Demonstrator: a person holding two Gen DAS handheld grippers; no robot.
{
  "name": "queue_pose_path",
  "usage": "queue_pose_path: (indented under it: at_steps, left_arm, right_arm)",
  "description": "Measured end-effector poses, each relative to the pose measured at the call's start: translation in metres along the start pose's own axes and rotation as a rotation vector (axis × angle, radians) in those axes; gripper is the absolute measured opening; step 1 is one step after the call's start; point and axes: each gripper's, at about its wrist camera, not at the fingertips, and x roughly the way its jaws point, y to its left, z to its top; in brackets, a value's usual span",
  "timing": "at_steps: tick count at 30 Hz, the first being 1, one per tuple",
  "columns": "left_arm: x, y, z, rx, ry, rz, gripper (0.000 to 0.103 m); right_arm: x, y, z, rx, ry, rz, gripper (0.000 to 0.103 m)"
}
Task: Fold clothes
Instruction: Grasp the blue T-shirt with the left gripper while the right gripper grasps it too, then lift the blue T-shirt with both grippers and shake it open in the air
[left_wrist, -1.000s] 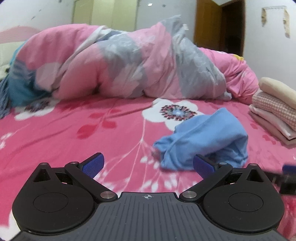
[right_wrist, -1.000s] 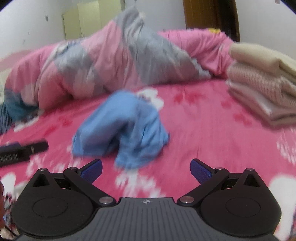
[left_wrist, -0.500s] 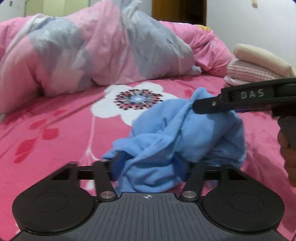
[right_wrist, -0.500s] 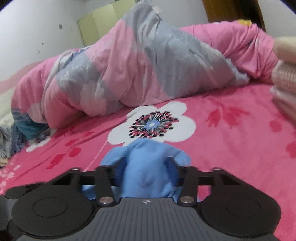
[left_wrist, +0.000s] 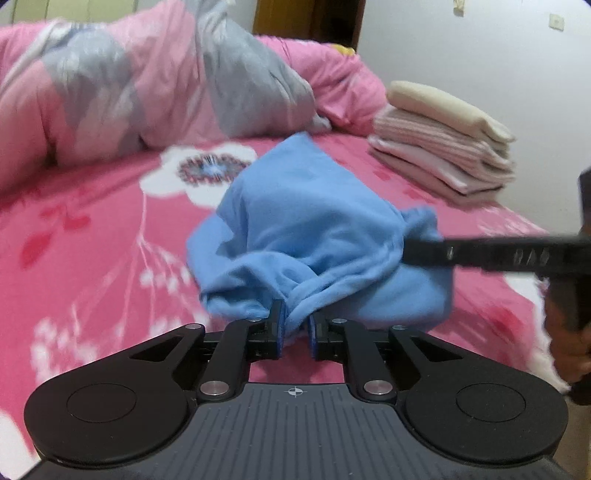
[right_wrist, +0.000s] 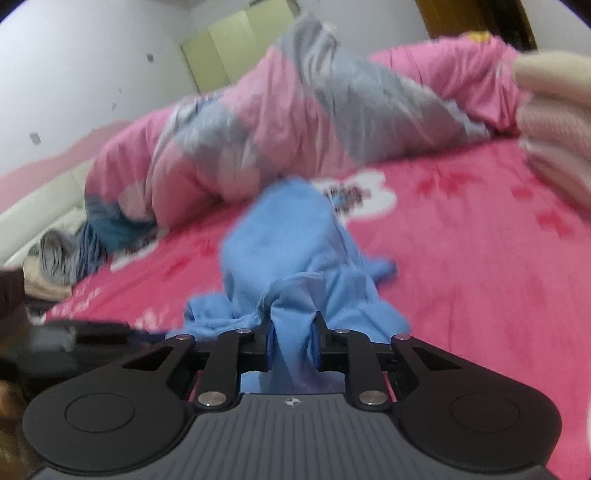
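Note:
A crumpled light blue garment (left_wrist: 314, 229) lies on the pink flowered bedsheet (left_wrist: 92, 236). My left gripper (left_wrist: 294, 325) has its jaws closing, and a fold of the garment's near edge is pinched between the blue pads. In the right wrist view the same blue garment (right_wrist: 295, 251) runs up from my right gripper (right_wrist: 291, 336), whose jaws are closing too, with a thick bunch of the cloth pressed between them. The right gripper (left_wrist: 417, 251) also shows in the left wrist view, gripping the garment's right side, with a hand (left_wrist: 569, 332) behind it.
A stack of folded cream and pink clothes (left_wrist: 443, 147) sits at the right on the bed. A bunched pink and grey quilt (left_wrist: 166, 85) fills the back. Striped and blue clothes (right_wrist: 62, 254) lie at the far left of the right wrist view.
Both grippers went from wide open and apart from the garment to closed on its folds. The blue cloth is now pulled up and stretched between them.

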Motion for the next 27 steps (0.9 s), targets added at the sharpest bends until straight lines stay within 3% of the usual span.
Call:
queue_pose_path:
  at_steps: [5, 8, 11, 13, 16, 17, 20, 21, 22, 23, 25, 27]
  left_arm:
    - [-0.024, 0.009, -0.013, -0.090, 0.000, -0.044, 0.019]
    - [-0.031, 0.009, -0.008, -0.110, -0.041, -0.031, 0.033]
    - [-0.030, 0.005, 0.002, -0.115, -0.074, -0.032, 0.049]
    - [-0.023, -0.003, 0.011, -0.102, -0.089, -0.042, 0.076]
    - [-0.004, -0.023, 0.025, -0.046, -0.107, -0.041, 0.098]
    - [0.002, -0.030, 0.030, -0.027, -0.113, -0.040, 0.099]
    - [0.025, -0.048, 0.041, 0.040, -0.119, -0.001, 0.096]
    - [0.032, -0.050, 0.041, 0.053, -0.109, 0.018, 0.087]
    - [0.038, -0.050, 0.041, 0.057, -0.094, 0.029, 0.065]
    - [0.044, -0.051, 0.041, 0.061, -0.079, 0.039, 0.056]
    - [0.048, -0.047, 0.041, 0.031, -0.058, 0.037, 0.031]
    - [0.043, -0.039, 0.042, -0.008, -0.061, 0.036, 0.020]
  right_arm:
    - [-0.019, -0.002, -0.034, 0.000, 0.054, -0.028, 0.020]
    - [-0.035, -0.005, -0.044, 0.015, 0.074, -0.006, 0.020]
    - [-0.049, -0.008, -0.046, 0.032, 0.070, -0.004, 0.020]
    - [-0.060, -0.013, -0.045, 0.049, 0.045, -0.009, 0.020]
    - [-0.073, -0.024, -0.040, 0.100, -0.010, -0.029, 0.021]
    - [-0.077, -0.028, -0.039, 0.121, -0.027, -0.034, 0.021]
    - [-0.079, -0.041, -0.031, 0.169, -0.073, -0.048, 0.021]
    - [-0.077, -0.045, -0.028, 0.170, -0.090, -0.058, 0.021]
    - [-0.074, -0.048, -0.025, 0.170, -0.107, -0.068, 0.021]
    - [-0.071, -0.052, -0.022, 0.171, -0.128, -0.075, 0.022]
    - [-0.059, -0.061, -0.016, 0.187, -0.137, -0.092, 0.036]
    - [-0.041, -0.071, -0.014, 0.215, -0.103, -0.100, 0.045]
